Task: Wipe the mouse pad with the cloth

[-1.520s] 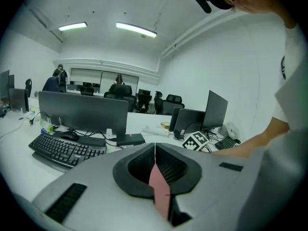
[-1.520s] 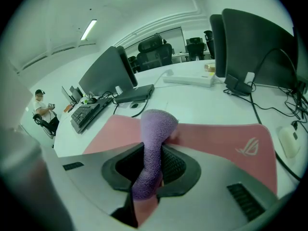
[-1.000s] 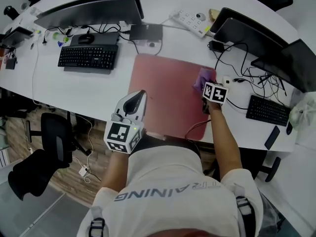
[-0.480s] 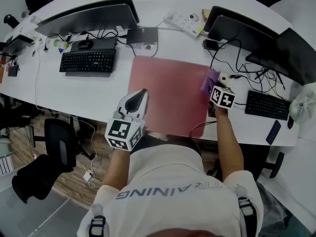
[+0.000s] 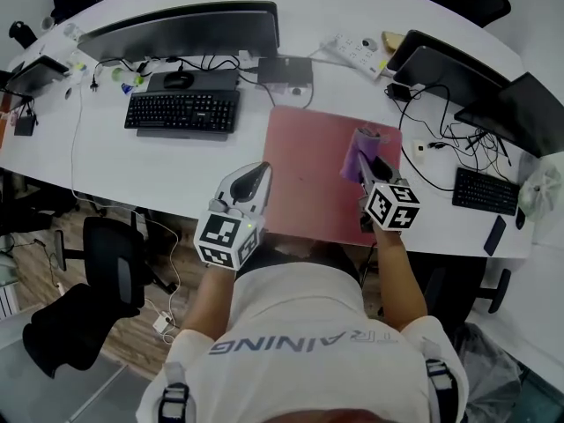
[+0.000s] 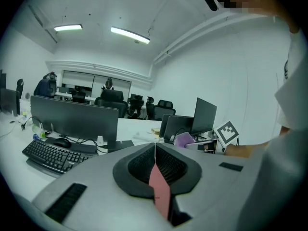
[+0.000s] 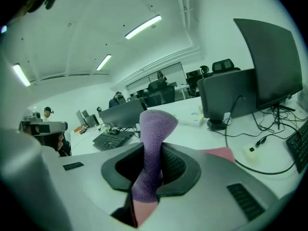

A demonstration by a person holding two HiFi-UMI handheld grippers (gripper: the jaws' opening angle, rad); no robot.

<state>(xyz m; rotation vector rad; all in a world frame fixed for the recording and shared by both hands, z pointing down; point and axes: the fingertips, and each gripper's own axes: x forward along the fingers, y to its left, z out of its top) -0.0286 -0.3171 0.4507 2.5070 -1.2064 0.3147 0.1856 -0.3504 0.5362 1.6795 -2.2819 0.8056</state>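
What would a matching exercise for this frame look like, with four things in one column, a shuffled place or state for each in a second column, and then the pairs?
Things
1. cloth
2. mouse pad
3. left gripper
4. left keyboard

Places or states
A. fingers together, nothing between them
B. purple, pinched in the right gripper
C. red, lying flat on the desk
D. black, just in front of the long monitor

Pairs: 1-B, 2-C, 3-A, 4-D
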